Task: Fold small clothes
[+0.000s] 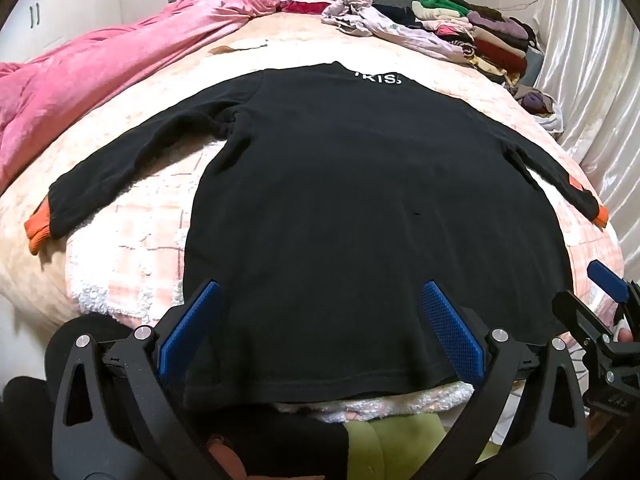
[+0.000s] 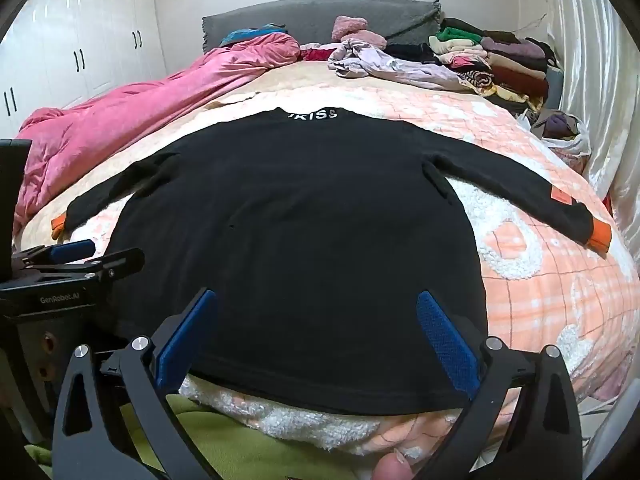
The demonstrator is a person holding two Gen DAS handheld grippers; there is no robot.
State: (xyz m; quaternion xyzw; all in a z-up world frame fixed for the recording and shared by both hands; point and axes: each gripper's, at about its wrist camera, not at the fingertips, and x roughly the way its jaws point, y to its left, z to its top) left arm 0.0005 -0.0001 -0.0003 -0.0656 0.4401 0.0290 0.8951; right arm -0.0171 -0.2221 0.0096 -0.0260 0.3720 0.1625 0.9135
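Observation:
A black long-sleeved shirt (image 1: 340,200) (image 2: 296,224) lies flat on the bed, sleeves spread to both sides, orange cuffs (image 1: 38,232) (image 2: 600,236) at their ends and white lettering at the far collar. My left gripper (image 1: 320,292) hovers over the near hem on the shirt's left part, blue pads wide open with nothing between them. My right gripper (image 2: 316,300) stands open over the hem's right part, also holding nothing. Each gripper shows at the edge of the other's view.
A pink quilt (image 1: 100,68) is bunched along the bed's left side. Loose lilac clothes (image 2: 384,66) and a stack of folded clothes (image 2: 504,64) sit at the far right by the grey headboard. White curtains (image 2: 592,80) hang on the right, a white wardrobe (image 2: 80,40) on the left.

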